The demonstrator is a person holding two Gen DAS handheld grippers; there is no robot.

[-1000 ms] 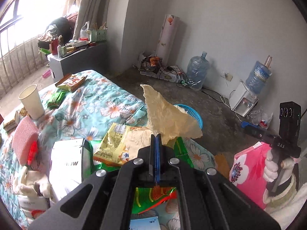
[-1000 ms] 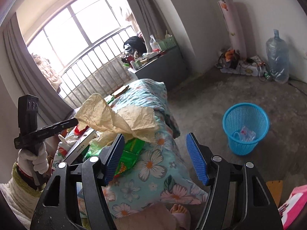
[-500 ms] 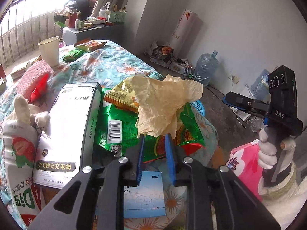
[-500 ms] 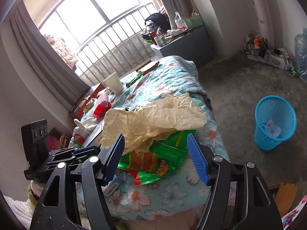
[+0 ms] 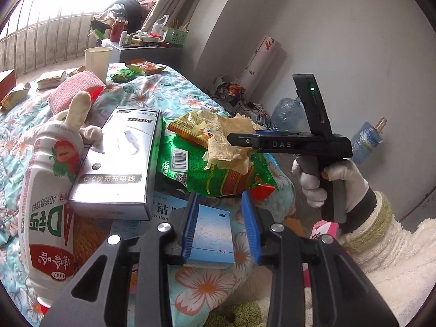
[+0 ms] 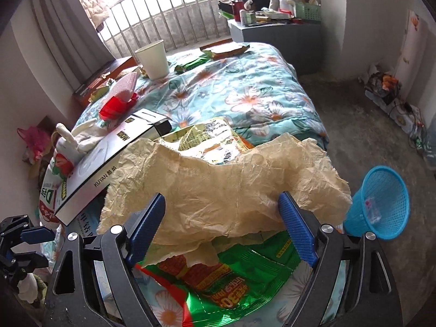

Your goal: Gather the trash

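Right gripper [image 6: 222,229], jaws apart, straddles crumpled paper [image 6: 226,188] atop green wrapper [image 6: 245,278]; closing low risks pinching both. Left gripper [image 5: 221,226], jaws apart, empty.

A bed [image 6: 245,87] covered by a teal floral quilt is set against a bare grey concrete floor [image 6: 354,114], with pale plastered walls [image 5: 340,27] behind it. Bright daylight is let in through a large barred window [image 6: 169,8], which is flanked by grey curtains [image 6: 62,27]. A grey cabinet [image 6: 283,34] is placed at the far end of the bed, and its surface is crowded with small items.
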